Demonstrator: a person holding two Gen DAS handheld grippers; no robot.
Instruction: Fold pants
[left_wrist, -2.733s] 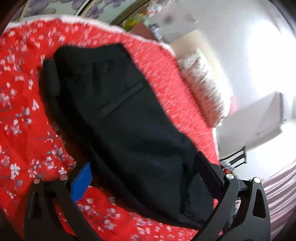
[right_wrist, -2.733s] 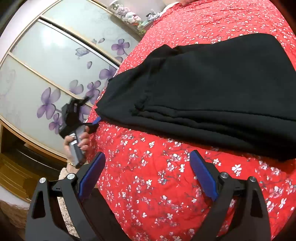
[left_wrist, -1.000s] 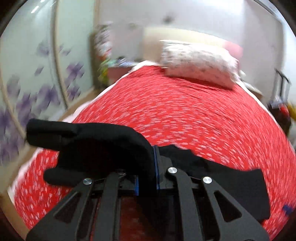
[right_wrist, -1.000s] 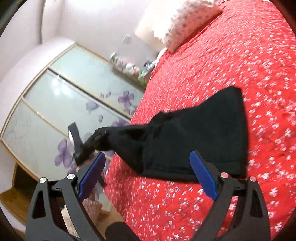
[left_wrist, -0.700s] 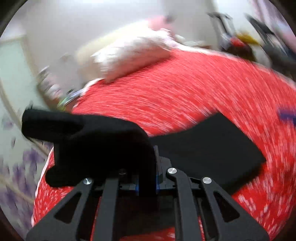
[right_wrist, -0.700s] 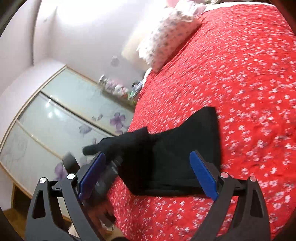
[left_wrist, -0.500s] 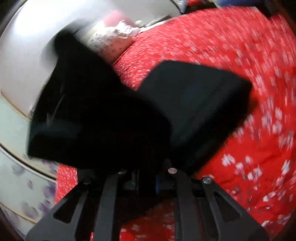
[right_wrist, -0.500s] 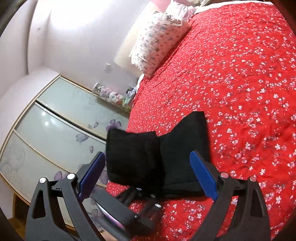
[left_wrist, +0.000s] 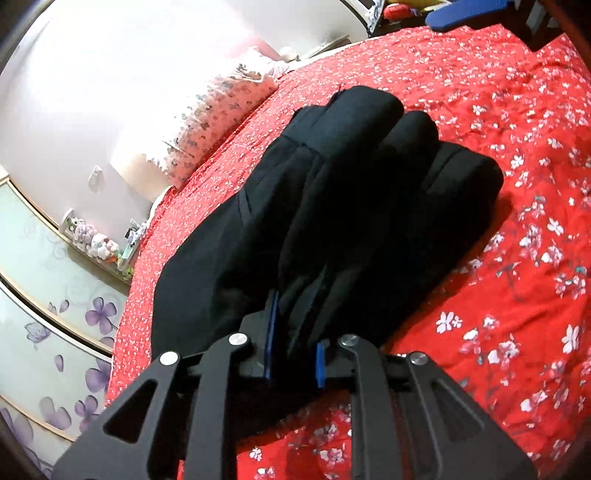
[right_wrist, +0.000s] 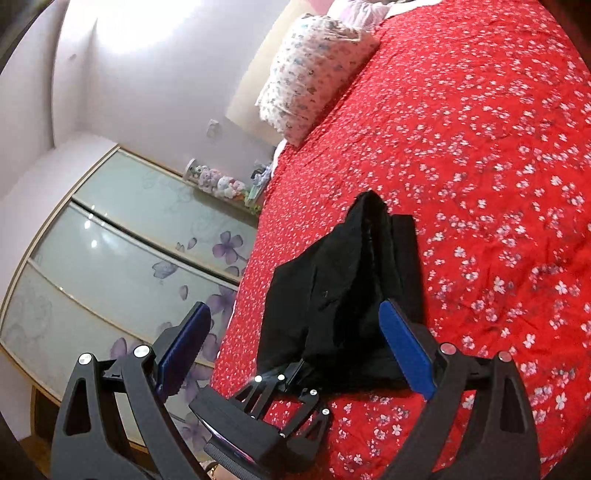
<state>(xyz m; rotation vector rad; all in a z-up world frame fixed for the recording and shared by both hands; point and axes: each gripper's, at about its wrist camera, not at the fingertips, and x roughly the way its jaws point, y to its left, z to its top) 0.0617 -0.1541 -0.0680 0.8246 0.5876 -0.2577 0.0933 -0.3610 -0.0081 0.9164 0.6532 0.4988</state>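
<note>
Letting go of the black pants (left_wrist: 354, 206): left gripper (left_wrist: 293, 339) set low at the near edge of the bundle, jaws narrow and opening, a fold of cloth between the blue pads (left_wrist: 272, 332). Hard to tell whether those pads press the cloth or have already slipped off it. Pants lying folded over on the red flowered bedspread (left_wrist: 517, 258), piled straight ahead of the left fingers and stretching away from them toward the pillow (left_wrist: 225, 110).

Right gripper (right_wrist: 295, 347) hovering apart from the cloth, fingers wide and empty, the bundle (right_wrist: 343, 288) showing in the gap ahead of them.

Best done by opening fully before drawing back, then pulling straight out along the fingers, so no layer drags and the top fold stays squared over the lower one. Worth a press afterwards on the humped far end.
</note>
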